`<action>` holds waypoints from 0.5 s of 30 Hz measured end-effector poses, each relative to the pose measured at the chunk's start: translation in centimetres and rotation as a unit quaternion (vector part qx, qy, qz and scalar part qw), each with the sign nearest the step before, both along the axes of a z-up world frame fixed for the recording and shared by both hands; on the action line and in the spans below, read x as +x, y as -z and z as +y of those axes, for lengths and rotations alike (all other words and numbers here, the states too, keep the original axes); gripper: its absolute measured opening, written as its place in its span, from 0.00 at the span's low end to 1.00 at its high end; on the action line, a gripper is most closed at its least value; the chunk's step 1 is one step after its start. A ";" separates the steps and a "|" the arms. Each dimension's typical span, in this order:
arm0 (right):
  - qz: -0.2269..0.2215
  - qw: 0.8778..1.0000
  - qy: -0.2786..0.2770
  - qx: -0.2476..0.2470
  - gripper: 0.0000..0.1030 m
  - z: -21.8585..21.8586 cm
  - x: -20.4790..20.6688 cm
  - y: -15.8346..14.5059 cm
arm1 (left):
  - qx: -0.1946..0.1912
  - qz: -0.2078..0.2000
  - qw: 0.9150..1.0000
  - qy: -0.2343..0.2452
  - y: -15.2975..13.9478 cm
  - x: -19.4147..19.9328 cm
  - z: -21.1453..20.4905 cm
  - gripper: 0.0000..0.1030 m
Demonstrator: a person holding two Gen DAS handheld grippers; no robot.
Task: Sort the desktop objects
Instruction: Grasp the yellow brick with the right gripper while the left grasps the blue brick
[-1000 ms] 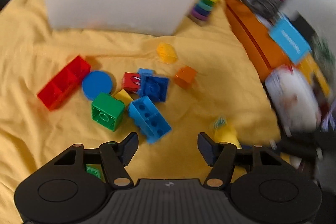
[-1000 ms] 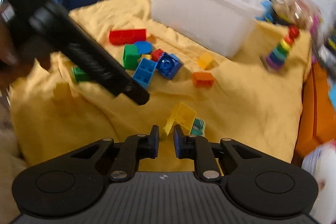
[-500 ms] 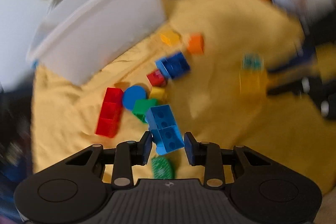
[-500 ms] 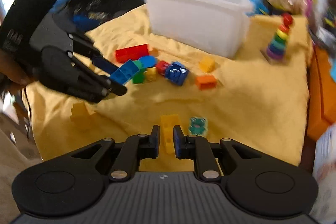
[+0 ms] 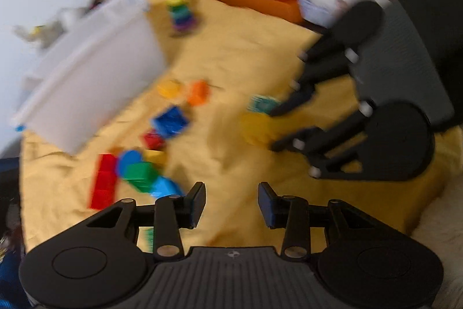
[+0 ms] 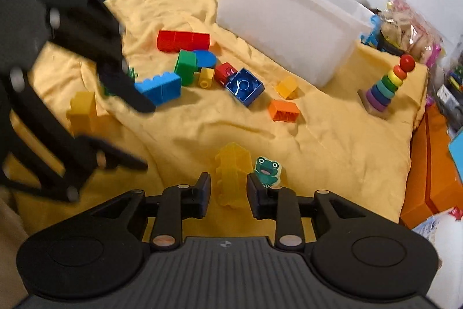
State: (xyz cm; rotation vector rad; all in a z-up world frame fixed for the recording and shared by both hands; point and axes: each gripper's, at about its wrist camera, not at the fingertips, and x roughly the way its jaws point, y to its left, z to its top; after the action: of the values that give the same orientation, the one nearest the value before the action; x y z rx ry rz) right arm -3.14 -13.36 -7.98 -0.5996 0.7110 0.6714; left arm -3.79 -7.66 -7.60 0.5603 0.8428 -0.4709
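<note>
Right gripper [image 6: 227,188] released, jaws just opened beside the translucent yellow block [image 6: 231,175]; left gripper [image 5: 231,200] spread, empty.
Block judged light, rigid, slippery: grip flat sides; frog piece [image 6: 266,167] at 1 o'clock.

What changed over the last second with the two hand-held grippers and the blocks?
The left hand-held gripper closed around the light-blue plastic block, then reopened empty. The right hand-held gripper has opened, freeing the translucent yellow block. The white plastic bin and yellow cloth stayed.

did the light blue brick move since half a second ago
Yes. The light blue brick was lifted between the left tool's fingers; now it lies on the yellow cloth beside the green brick, released.
</note>
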 end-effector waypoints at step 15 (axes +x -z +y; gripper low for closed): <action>0.112 0.979 0.089 0.145 0.23 -1.3 1.8 -2.3 | -0.213 0.144 0.940 -0.223 3.1 7.7 7.7 0.24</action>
State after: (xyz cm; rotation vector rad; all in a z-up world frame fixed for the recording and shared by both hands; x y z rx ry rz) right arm -1.38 -14.67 -5.65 -0.1898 0.8459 0.6653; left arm 3.96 0.07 -10.69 -0.1101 1.0758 -0.3049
